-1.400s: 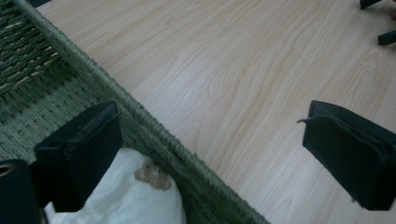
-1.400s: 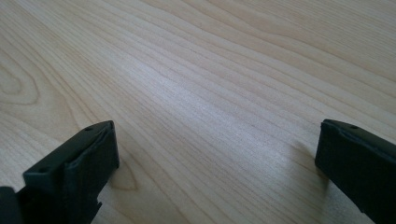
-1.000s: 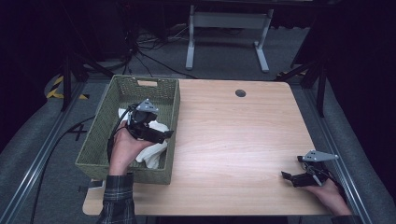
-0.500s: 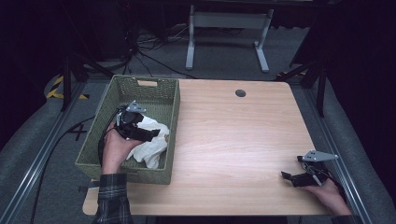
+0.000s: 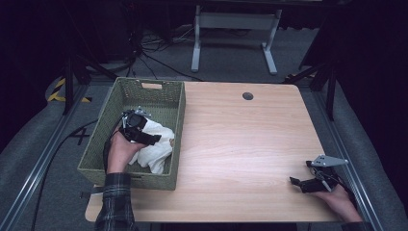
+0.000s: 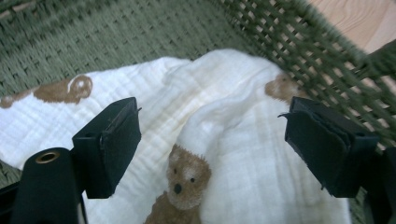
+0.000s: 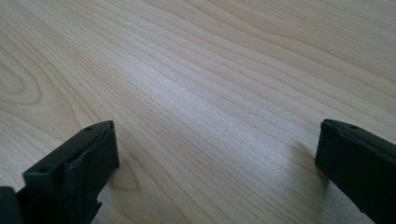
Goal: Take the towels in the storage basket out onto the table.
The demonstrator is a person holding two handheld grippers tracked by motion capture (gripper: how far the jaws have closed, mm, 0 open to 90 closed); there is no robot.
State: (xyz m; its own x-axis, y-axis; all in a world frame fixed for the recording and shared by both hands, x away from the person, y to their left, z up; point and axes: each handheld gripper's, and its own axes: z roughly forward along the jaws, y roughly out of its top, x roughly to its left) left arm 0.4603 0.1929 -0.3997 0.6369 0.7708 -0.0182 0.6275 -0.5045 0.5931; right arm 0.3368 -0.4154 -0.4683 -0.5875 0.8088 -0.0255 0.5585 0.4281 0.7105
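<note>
Reaching: left claw (image 6: 212,149) hovers in the green basket (image 5: 126,96), jaws apart and just been closing, cloth between them, not pinched.
Cloth (image 6: 243,154): white, bear-printed, crumpled against the basket wall.
Right claw (image 7: 215,175): open, resting on the table (image 5: 240,144).
Risk: jaws may snag the weave or pinch a thin fold that slips.

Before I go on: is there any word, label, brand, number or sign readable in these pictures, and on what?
None: no readable text.
White muslin cloth with brown bear prints: pictures, no words.
Green woven basket: the tan patch on its far wall is too small to read.
Light wooden table: bare grain, a dark round grommet, no markings.
Left hand-held gripper and right hand-held gripper: plain black pads, no brand visible.
</note>
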